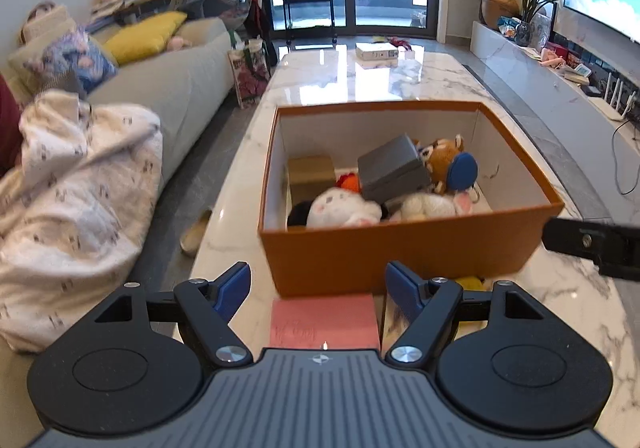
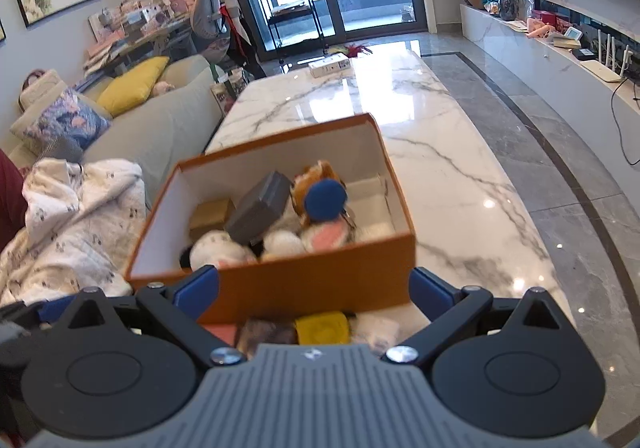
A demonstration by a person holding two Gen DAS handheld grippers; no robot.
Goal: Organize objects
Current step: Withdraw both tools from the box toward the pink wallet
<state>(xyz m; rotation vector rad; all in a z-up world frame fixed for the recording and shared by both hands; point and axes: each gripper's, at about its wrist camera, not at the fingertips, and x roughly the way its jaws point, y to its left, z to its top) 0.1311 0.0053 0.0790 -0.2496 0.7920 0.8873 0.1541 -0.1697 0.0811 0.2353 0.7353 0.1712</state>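
- Left gripper (image 1: 318, 288): jaws wide apart, nothing between them, poised over a pink pad (image 1: 324, 322) lying just before the box (image 1: 400, 256).
- Right gripper (image 2: 314, 290): also spread wide and empty, above a yellow item (image 2: 322, 328) and a dark packet (image 2: 266, 332) at the box's near wall.
- Box on the marble table (image 2: 440, 151), already holding plush toys (image 1: 344, 207), a grey case (image 1: 394, 167) and a tan carton (image 1: 312, 175).
- Likely step: pick up one of the loose pieces.
- Best done by lowering straight down, straddling one piece only, closing firmly on its edges.
- Flat pad probably awkward; worth tilting to catch an edge.
- Clear the wall before carrying over; drop into the free right corner.
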